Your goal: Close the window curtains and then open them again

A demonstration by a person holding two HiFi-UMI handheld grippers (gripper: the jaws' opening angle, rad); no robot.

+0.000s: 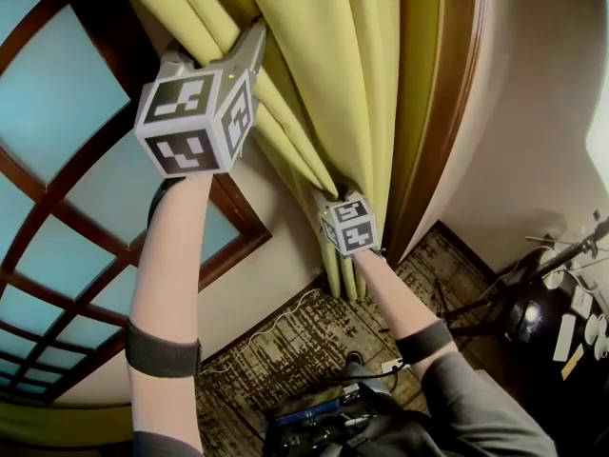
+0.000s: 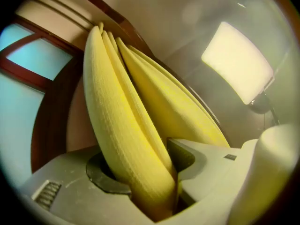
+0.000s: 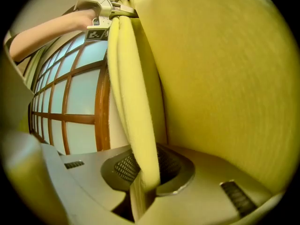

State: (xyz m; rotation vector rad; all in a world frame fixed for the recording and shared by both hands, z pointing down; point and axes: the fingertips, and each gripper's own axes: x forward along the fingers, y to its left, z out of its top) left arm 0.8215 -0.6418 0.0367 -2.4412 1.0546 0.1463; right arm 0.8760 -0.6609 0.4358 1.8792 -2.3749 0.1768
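Furnished living space, home or hotel-like: wood-barred window (image 1: 57, 160) at 9 o'clock, full-length yellow curtains (image 1: 314, 55) at 12, dark wooden trim (image 1: 433, 112) at 1, patterned carpet (image 1: 285, 336) at 6. Stands and cables (image 1: 538, 288) at 4, suggesting recording gear.

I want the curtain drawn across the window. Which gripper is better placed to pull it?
Right, probably: the right gripper pinches a curtain fold tightly, while the left gripper sits loose around another.

- Curtain (image 1: 314, 55) is hanging as matt yellow cloth with a fine ribbed weave.
- Window frame (image 3: 102, 111) is showing smooth brown wood with a slight sheen.
- Left gripper (image 2: 140, 158) and right gripper (image 3: 147, 165) are showing matt grey plastic; the right pads (image 3: 123, 167) are looking mesh-textured.
- Carpet (image 1: 304, 336) is looking rough and matt.
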